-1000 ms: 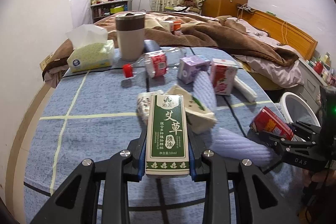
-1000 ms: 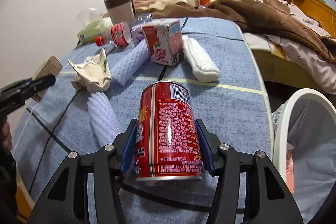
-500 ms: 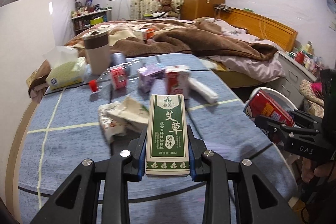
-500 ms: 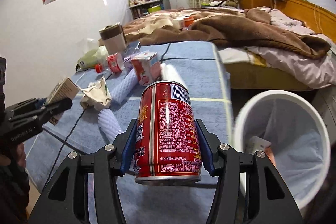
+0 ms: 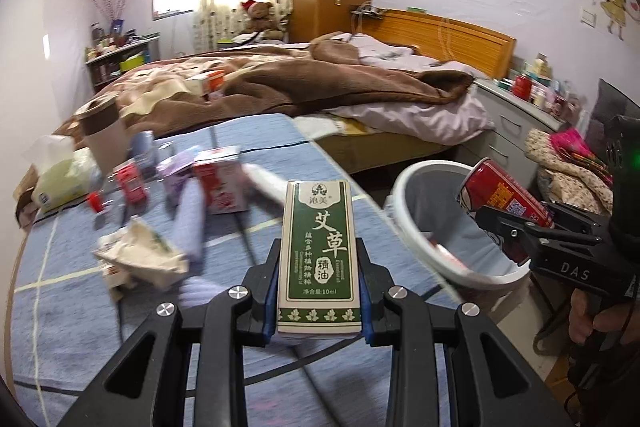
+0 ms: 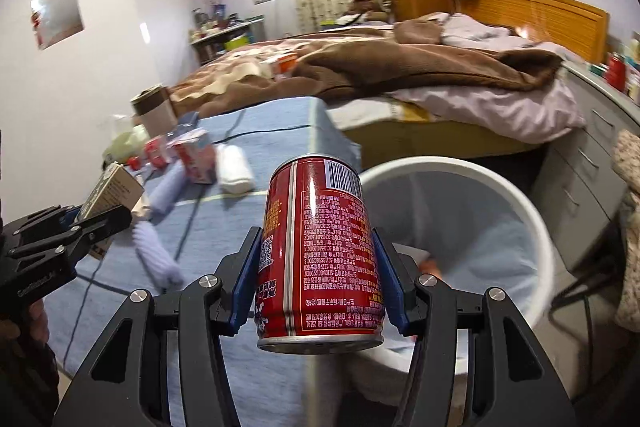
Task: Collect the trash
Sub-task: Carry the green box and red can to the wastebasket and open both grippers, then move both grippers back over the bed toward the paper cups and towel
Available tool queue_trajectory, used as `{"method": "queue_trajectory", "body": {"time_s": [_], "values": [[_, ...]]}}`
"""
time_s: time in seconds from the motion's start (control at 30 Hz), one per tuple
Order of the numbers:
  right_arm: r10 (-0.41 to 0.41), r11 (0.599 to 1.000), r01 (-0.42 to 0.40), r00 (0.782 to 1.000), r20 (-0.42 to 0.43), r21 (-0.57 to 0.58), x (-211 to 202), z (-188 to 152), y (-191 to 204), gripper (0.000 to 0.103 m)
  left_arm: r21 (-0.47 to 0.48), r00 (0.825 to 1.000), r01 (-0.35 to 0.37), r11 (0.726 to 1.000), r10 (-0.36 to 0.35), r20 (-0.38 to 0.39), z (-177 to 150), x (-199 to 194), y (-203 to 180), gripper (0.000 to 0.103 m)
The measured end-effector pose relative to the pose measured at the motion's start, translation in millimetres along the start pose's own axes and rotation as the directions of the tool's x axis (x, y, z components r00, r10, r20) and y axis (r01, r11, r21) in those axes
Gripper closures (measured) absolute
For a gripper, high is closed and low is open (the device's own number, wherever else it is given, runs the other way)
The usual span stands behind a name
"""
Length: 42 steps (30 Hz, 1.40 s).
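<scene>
Left wrist view: left gripper (image 5: 319, 301) clamps one green box (image 5: 318, 251), right gripper (image 6: 316, 287) clamps one red can (image 6: 318, 251).

A green-and-cream box (image 5: 319, 259) with white lettering; a red can (image 6: 320, 259) with a white barcode; at two o'clock, a white bin (image 6: 532, 211); a blue tablecloth (image 5: 72, 307) with pale stripes.

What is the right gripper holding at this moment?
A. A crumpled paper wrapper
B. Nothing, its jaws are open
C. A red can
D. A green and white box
C: the right gripper is clamped on the red can, its blue pads pressing both sides, near the white bin.
</scene>
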State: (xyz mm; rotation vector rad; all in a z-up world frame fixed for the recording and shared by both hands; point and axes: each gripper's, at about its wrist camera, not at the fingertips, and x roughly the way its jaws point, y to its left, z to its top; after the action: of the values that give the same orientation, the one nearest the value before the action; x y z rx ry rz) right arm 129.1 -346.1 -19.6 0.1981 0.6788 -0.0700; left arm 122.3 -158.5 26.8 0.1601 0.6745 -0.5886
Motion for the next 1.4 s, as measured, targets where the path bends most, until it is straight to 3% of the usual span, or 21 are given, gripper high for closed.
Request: {"method": "queue_trajectory", "body": {"time_s": [0.6, 0.93, 0.97, 1.07, 1.23, 1.3, 1.4], "values": [[-0.149, 0.983, 0.158, 0.984, -0.096, 0.095, 12, -12, -74, 0.048, 0.083, 0.981, 0.184, 0.979, -0.177, -0.081, 18, 59, -97, 0.071], [-0.169, 0.978, 0.184, 0.974, -0.151, 0.096, 28, -13, -90, 0.048, 0.091, 0.969, 0.217, 0.972, -0.203, -0.138, 22, 88, -117, 0.07], [-0.173, 0.977, 0.189, 0.972, -0.157, 0.095, 30, -13, -92, 0.048, 0.088, 0.968, 0.221, 0.971, -0.207, -0.142, 22, 90, -118, 0.069], [-0.191, 0.974, 0.207, 0.968, -0.165, 0.089, 34, -13, -95, 0.048, 0.078, 0.964, 0.235, 0.969, -0.222, -0.143, 23, 94, -118, 0.052], [-0.195, 0.972, 0.212, 0.968, -0.155, 0.099, 32, -12, -99, 0.046, 0.068, 0.966, 0.23, 0.971, -0.219, -0.139, 24, 98, -116, 0.045], [-0.192, 0.972, 0.209, 0.97, -0.152, 0.108, 31, -11, -99, 0.037, 0.057, 0.966, 0.229, 0.972, -0.219, -0.14, 24, 98, -113, 0.045], [-0.195, 0.972, 0.211, 0.971, -0.14, 0.107, 29, -9, -98, 0.037, 0.051, 0.97, 0.212, 0.976, -0.204, -0.132, 25, 96, -106, 0.044]]}}
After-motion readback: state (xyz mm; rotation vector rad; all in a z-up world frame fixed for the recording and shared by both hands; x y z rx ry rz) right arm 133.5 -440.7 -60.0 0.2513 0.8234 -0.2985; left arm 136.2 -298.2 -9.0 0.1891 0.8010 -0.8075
